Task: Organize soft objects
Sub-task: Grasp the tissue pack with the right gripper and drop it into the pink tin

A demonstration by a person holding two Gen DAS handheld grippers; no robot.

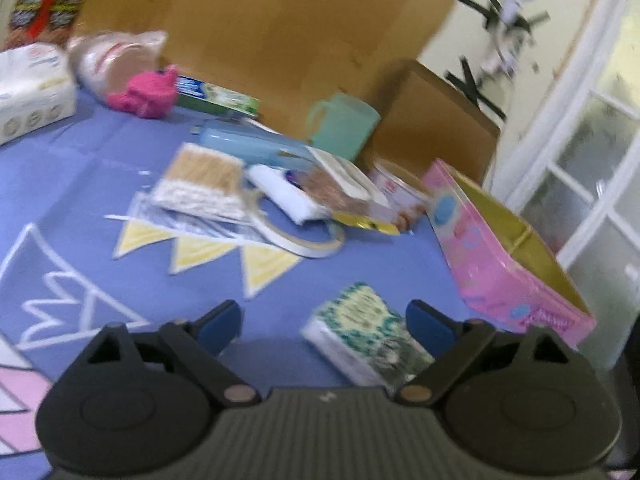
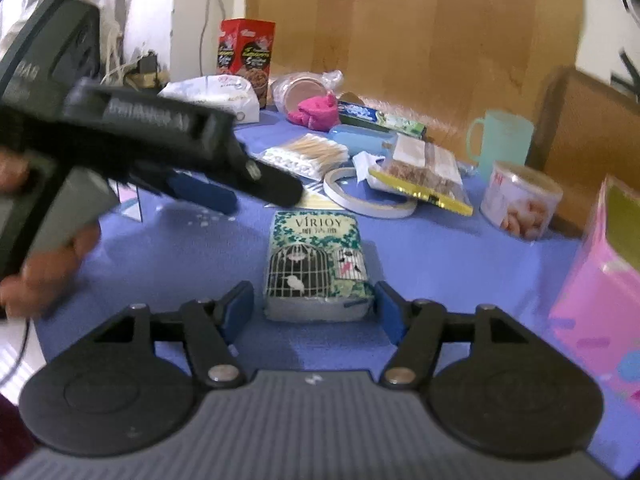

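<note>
Tissue pack (image 2: 316, 264), green-and-white printed, lies flat on blue cloth (image 2: 160, 248), just ahead of right gripper (image 2: 314, 306). Jaws apart, pack's near end between the fingertips, no clear contact. Judgement: advance a little so pads straddle the pack's sides, then close gently; soft wrap will dent, so squeeze mid-body, not a corner. Left gripper (image 1: 324, 322) also spread, empty, with the pack off toward its right finger. Pink box (image 1: 516, 256), open-topped, stands near on the right, a likely destination.
</note>
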